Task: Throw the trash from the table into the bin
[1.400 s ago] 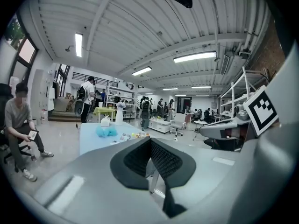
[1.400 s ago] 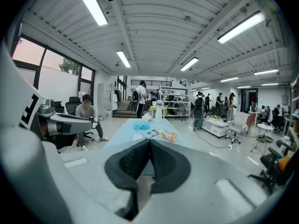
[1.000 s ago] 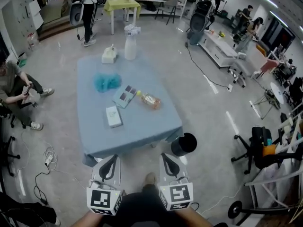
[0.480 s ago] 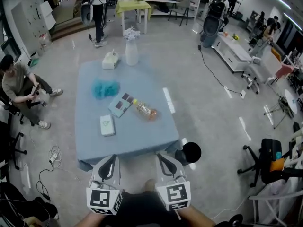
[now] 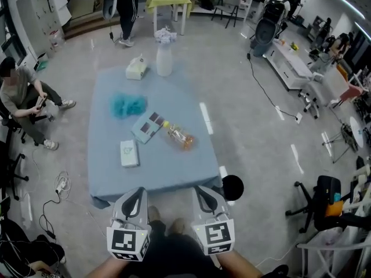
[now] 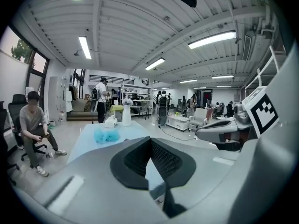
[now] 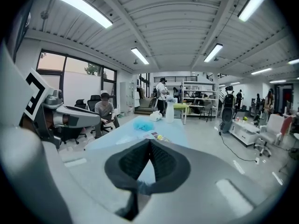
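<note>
Looks barely begun, with plastic bottle (image 5: 181, 136) and small box (image 5: 128, 153) lying mid-table (image 5: 174, 172), black bin (image 5: 232, 187) beside its near right corner, left gripper (image 5: 139, 192) and right gripper (image 5: 199, 191) at near edge, jaws together, empty.

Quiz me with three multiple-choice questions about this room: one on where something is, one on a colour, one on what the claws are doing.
1. Where is the black bin?
A) on the floor by the table's near right corner
B) on the table
C) in a claw

2. What colour is the tablecloth?
A) red
B) light blue
C) yellow

3. How are the left claw and right claw?
A) both wide open
B) each gripping something
C) both shut, empty

Answers:
1. A: the head view shows it on the floor beside that corner.
2. B: the cloth is light blue all over.
3. C: in each gripper view the pads meet with nothing between.
</note>
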`<state>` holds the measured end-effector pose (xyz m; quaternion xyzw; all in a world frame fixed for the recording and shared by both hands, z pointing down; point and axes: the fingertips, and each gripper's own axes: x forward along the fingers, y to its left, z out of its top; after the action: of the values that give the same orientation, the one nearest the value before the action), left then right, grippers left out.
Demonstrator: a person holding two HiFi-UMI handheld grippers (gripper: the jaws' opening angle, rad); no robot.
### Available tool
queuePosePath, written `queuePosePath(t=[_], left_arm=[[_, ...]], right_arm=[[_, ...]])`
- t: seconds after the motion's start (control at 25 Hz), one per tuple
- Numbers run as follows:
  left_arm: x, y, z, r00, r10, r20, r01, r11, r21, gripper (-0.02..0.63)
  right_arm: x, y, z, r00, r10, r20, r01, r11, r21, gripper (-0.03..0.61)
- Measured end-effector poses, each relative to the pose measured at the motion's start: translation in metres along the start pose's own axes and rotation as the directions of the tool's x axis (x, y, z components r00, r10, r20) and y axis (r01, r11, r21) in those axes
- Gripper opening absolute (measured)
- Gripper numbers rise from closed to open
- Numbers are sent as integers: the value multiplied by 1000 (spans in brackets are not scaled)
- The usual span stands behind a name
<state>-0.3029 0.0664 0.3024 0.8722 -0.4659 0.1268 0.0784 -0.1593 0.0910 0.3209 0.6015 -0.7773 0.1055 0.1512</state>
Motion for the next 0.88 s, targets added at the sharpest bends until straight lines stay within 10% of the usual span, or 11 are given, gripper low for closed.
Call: queuePosePath(t=[0.88], left_arm=[[76,80,7,986,-164,24,164,986,-20,8]], right_arm=[[97,0,32,984,-139,-110,134,990,-52,-2]])
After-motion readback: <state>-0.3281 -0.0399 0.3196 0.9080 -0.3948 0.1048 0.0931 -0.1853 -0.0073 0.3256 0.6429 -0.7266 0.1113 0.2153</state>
